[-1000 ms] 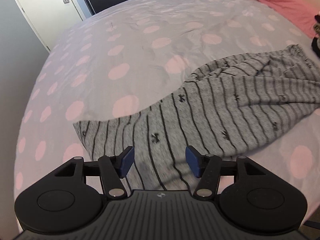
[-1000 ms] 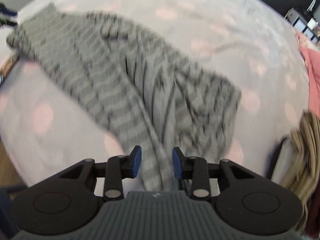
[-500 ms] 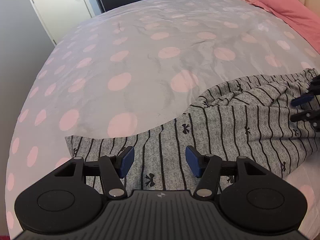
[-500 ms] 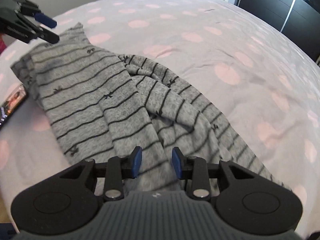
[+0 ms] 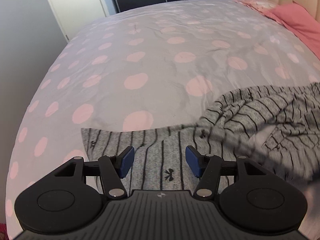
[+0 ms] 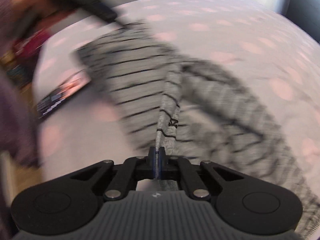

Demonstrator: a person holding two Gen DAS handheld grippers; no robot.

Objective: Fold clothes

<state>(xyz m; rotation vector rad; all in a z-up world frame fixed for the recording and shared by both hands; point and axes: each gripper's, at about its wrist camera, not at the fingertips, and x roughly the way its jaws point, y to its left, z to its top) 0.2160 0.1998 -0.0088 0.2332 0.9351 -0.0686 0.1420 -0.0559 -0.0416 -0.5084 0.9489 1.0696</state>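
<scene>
Left wrist view shows one grey striped garment lying on the bed, whose cover is pale with pink dots. One pink pillow sits at the far right corner, and one white door stands beyond the bed's far left. The garment's long axis runs from just under the left gripper away to the right edge of the view, where the cloth is bunched and partly lifted, blurred by motion. The left gripper hovers low over the garment's flat near end, fingers spread wide with nothing between them. In the right wrist view, the right gripper has its fingers pressed together, pinching a fold of the same garment, which stretches taut away from it. One dark flat booklet or package lies on the bed beside the cloth; the blur hides which.
</scene>
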